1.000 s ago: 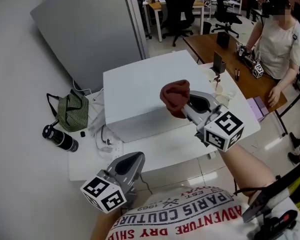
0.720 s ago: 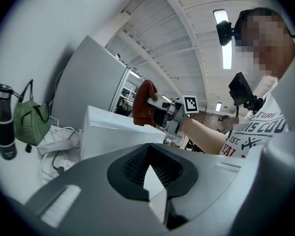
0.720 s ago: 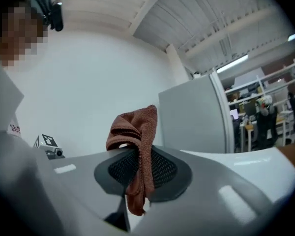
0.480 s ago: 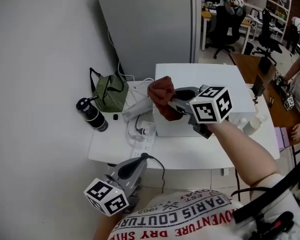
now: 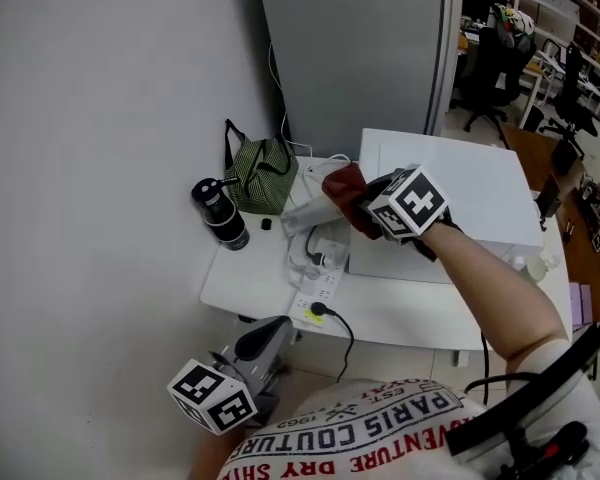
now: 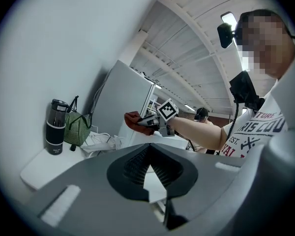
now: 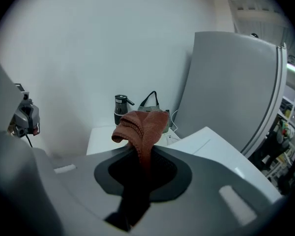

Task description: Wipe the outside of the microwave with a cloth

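White table (image 5: 240, 278) against a white wall, grey panel (image 5: 360, 48) at the far side. White microwave (image 5: 460, 188) sits on the table's right part. A bottle (image 5: 220, 213), green bag (image 5: 260, 173) and power strip (image 5: 315, 303) are to its left.

Progress: the red-brown cloth (image 5: 345, 186) is in hand and up at the microwave's top left edge. Whether it touches the casing can't be told. No wipe marks show, so which faces are done is unclear. Judged mid-task, with the left side next and the front likely left to do.

Right gripper (image 5: 360, 196): jaws clamped on the cloth, which bunches out past the tips. Forearm reaches from near right toward far left over the microwave's near-left corner, marker cube on top.

Left gripper (image 5: 275, 326): jaws together, nothing between them. It is held low by the person's shirt, below the table's near edge, pointing toward the table and idle.
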`<state>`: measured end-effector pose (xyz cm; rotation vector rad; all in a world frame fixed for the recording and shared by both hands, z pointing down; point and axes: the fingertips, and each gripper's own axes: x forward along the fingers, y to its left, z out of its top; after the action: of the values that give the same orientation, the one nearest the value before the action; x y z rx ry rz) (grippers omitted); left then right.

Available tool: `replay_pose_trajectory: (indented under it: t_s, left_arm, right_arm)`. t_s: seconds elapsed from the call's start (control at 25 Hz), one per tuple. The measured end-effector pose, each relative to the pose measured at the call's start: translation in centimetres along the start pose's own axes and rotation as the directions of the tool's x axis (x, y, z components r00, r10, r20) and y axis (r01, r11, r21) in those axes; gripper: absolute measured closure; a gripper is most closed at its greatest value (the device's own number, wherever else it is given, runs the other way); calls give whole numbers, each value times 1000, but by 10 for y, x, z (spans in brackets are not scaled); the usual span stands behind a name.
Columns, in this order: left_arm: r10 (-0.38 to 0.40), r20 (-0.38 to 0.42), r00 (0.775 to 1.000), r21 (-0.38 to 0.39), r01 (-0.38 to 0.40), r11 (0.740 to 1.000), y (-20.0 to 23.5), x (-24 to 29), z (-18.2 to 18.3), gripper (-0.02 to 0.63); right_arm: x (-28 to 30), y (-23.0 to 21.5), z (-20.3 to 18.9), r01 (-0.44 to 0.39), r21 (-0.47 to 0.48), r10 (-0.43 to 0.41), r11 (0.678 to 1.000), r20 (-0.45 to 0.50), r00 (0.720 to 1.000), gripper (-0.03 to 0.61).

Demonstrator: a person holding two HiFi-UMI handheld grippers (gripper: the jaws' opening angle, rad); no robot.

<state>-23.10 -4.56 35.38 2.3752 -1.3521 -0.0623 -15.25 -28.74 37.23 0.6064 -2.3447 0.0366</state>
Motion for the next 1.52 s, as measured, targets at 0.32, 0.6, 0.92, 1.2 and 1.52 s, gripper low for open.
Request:
replay_pose_trajectory:
  t_s: [0.32, 0.6, 0.92, 1.2, 1.52]
  left_arm:
    - [-48, -17, 999, 13, 48, 999, -9, 18, 0, 609]
    - [-150, -60, 987, 25, 151, 988, -33, 58, -5, 609]
    - [-288, -119, 950, 32, 294, 955, -79, 111, -17, 609]
    - [-413, -170, 895, 29, 423, 905, -126, 157, -30, 607]
    - [-483, -203, 852, 23, 497, 867, -158, 185, -37, 609]
  right_arm:
    - [-15, -19, -18, 7, 34, -6, 999, -25, 1000, 528]
    - [-65, -73, -74, 79, 175, -69, 981, -61, 996, 528]
    - [-160, -139, -168, 259, 287, -227, 922, -139, 964, 528]
    - [-242, -177, -246, 427, 369, -375, 826, -205, 904, 528]
    - [-271, -179, -272, 476, 368, -423, 799, -220, 879, 528]
